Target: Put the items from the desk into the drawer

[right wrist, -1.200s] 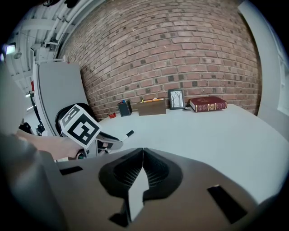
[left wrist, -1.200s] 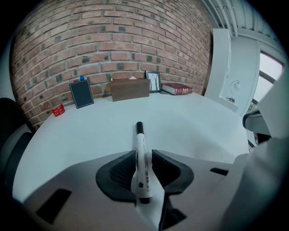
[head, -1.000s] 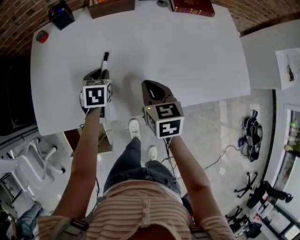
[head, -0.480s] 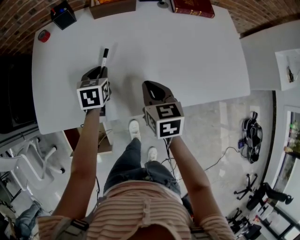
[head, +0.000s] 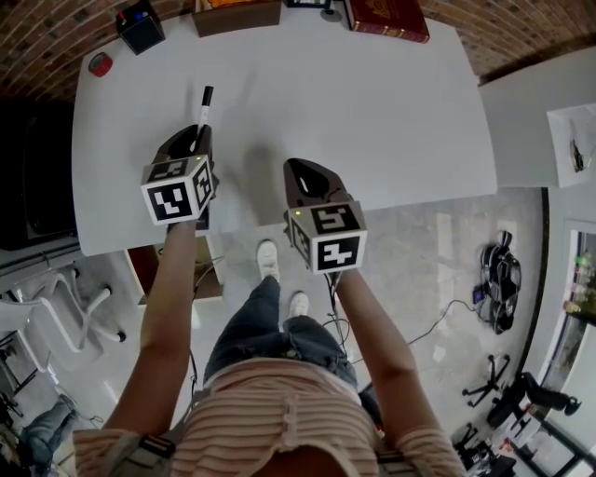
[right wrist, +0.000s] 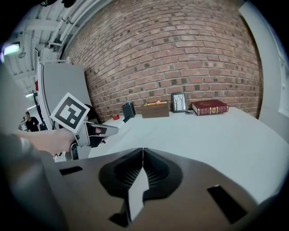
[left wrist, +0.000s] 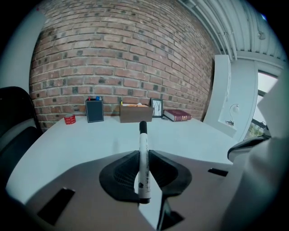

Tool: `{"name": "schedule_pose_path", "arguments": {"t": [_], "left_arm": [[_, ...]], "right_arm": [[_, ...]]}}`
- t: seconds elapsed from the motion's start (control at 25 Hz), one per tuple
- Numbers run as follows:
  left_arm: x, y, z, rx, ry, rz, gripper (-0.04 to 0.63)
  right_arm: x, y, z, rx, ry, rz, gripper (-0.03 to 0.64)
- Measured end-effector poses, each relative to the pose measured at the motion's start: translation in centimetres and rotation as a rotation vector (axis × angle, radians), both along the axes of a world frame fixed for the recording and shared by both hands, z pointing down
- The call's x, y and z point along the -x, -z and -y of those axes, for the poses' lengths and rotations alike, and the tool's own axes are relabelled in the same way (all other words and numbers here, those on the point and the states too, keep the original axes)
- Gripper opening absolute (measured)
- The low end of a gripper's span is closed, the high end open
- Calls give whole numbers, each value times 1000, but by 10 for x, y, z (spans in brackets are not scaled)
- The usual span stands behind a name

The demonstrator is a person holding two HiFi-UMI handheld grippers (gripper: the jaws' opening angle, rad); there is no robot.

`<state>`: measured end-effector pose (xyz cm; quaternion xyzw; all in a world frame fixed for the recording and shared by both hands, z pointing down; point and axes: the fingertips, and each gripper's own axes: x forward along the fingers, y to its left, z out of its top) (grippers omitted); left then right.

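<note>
Clamping the marker [left wrist: 143, 151] over the desk [head: 372, 121], the left gripper [head: 190, 142] appears mid-carry; the right gripper [right wrist: 142, 159] sits closed and empty; next, the unseen drawer likely needs opening.

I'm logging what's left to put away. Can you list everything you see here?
marker: 1, white with black cap, in the left gripper
tape roll: 1, red, desk's far left corner
pen holder: 1, dark, beside the tape roll
box: 1, brown, far edge, middle
picture frame: 1, dark, right of the box
book: 1, dark red, far edge, right
desk: 1, white, by the brick wall
left gripper: 1, dark, shut on the marker
right gripper: 1, dark, shut and empty, near desk edge
</note>
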<state>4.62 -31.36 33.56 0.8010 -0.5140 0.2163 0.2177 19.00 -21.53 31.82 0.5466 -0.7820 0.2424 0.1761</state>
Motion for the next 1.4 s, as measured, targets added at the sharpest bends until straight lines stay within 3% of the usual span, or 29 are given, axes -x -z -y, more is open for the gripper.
{"name": "schedule_pose_path", "arguments": {"t": [0.52, 1.4], "left_arm": [[19, 61, -52, -156, 65, -77, 74], [51, 99, -193, -236, 153, -99, 74]], "right_arm": [[9, 27, -30, -76, 30, 26, 17], [30, 56, -143, -128, 116, 61, 18]]}}
